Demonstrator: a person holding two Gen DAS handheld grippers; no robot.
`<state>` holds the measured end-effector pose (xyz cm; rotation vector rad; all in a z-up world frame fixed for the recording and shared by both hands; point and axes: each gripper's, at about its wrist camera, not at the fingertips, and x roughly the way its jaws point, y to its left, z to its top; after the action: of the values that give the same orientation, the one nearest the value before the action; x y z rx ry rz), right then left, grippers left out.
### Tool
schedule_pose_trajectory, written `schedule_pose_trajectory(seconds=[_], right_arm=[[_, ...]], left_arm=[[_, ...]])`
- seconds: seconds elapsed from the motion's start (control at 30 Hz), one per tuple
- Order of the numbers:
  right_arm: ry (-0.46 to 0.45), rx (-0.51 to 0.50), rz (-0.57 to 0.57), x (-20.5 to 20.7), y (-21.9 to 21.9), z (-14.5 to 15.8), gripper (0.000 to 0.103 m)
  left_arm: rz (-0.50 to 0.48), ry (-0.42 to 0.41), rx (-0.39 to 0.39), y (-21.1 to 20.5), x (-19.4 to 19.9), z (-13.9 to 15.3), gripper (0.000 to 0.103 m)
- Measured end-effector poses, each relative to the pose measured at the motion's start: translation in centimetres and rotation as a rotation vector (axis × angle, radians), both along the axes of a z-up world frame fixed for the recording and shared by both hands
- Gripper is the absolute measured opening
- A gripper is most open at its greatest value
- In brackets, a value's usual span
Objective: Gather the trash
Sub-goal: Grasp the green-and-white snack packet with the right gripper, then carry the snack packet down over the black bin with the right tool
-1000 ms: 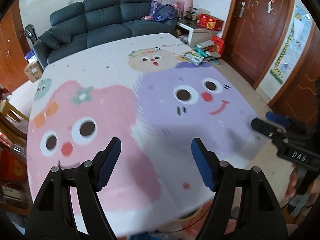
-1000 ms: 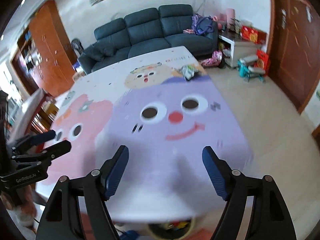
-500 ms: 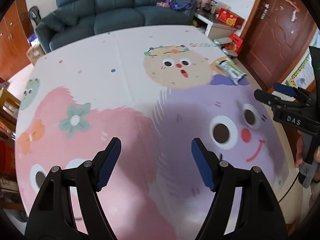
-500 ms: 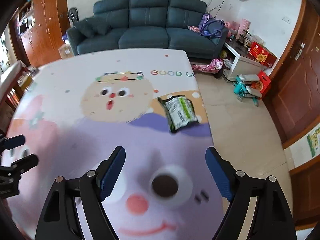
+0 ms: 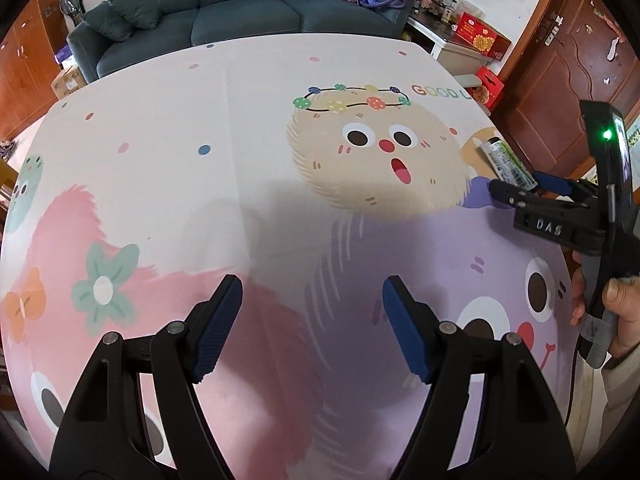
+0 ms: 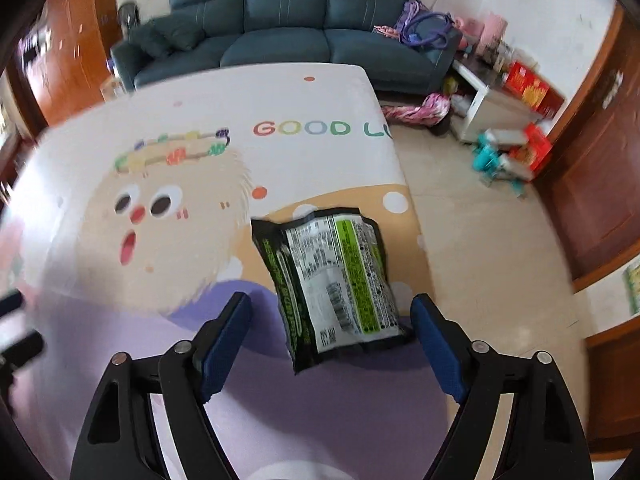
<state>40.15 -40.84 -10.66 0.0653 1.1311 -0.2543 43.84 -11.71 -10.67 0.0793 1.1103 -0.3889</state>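
Observation:
A black, white and green snack wrapper (image 6: 334, 284) lies flat on the cartoon-print table (image 6: 200, 100) near its right edge. My right gripper (image 6: 332, 342) is open just above it, the wrapper's near end lying between the two blue pads. In the left wrist view the wrapper (image 5: 506, 162) shows at the far right, partly behind my right gripper (image 5: 528, 186). My left gripper (image 5: 312, 322) is open and empty over the pink and purple print in the middle of the table.
A dark blue sofa (image 6: 288, 20) stands beyond the table's far edge. To the right is tiled floor (image 6: 480, 240) with a white low table (image 6: 492, 100), red boxes and toys, then wooden doors (image 6: 600, 200). The table's right edge runs close beside the wrapper.
Both grippers have moved forward over the table. My right gripper has closed in on the wrapper, which now lies between its open pads. Both stay open.

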Motion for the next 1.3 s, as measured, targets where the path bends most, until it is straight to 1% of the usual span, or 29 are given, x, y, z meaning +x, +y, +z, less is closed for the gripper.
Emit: schedule_pose_trajectory(seconds=[0.03,0.07,0.1,0.17,0.2,0.23,0.27,0.43,0.67,0.77,0.97,1.1,1.2,1.3], right_arm=[[-0.011,0.039,-0.003,0.1,-0.4,-0.2,0.061],[-0.025,0.039,-0.018,0.2,-0.8,-0.2,0.049],[-0.027,0.028,-0.024,0.3,-1.0,-0.3,0.045],[-0.030,0.031,-0.019,0.4,-1.1,-0.4,0.031],[-0.031,0.038,-0.022,0.3,-1.4,-0.5,0.026],[-0.033,0.049,-0.024,0.2,-1.3,-0.4,0.019],[-0.041,0.084,-0.028,0.0,-1.5,-0.5,0.014],[-0.071,0.118,-0.025,-2.2,0.0,0.2,0.013],[-0.140,0.163,-0.002,-8.8,4.8,4.3,0.013],[-0.164,0.174,0.000,-11.8,6.8,6.2,0.013],[-0.196,0.188,0.027,-18.9,12.2,10.1,0.013],[-0.218,0.195,0.050,-25.1,16.6,12.9,0.013],[-0.224,0.209,0.062,-29.0,19.0,14.0,0.013],[-0.216,0.223,0.071,-33.3,21.4,14.3,0.013]], left_arm=[[-0.002,0.003,0.001,-0.2,0.0,-0.1,0.070],[-0.003,0.006,0.002,-0.4,0.0,-0.3,0.070],[-0.005,0.008,0.003,-0.5,0.0,-0.4,0.070],[-0.009,0.009,0.006,-0.8,0.0,-0.5,0.070],[-0.011,0.010,0.005,-1.0,-0.1,-0.6,0.070],[-0.014,0.010,0.002,-1.0,-0.2,-0.5,0.070],[-0.014,0.008,0.002,-1.0,-0.3,-0.4,0.070],[-0.012,-0.007,-0.009,-0.1,-1.5,1.0,0.070],[-0.020,-0.038,-0.013,2.1,-5.1,3.8,0.070],[-0.020,-0.058,-0.020,3.2,-7.5,5.2,0.070],[-0.029,-0.119,-0.023,5.3,-14.1,8.1,0.070],[-0.028,-0.142,-0.036,7.3,-19.2,9.8,0.070],[-0.019,-0.152,-0.048,8.8,-22.6,10.5,0.070],[-0.020,-0.154,-0.059,10.1,-26.2,10.5,0.070]])
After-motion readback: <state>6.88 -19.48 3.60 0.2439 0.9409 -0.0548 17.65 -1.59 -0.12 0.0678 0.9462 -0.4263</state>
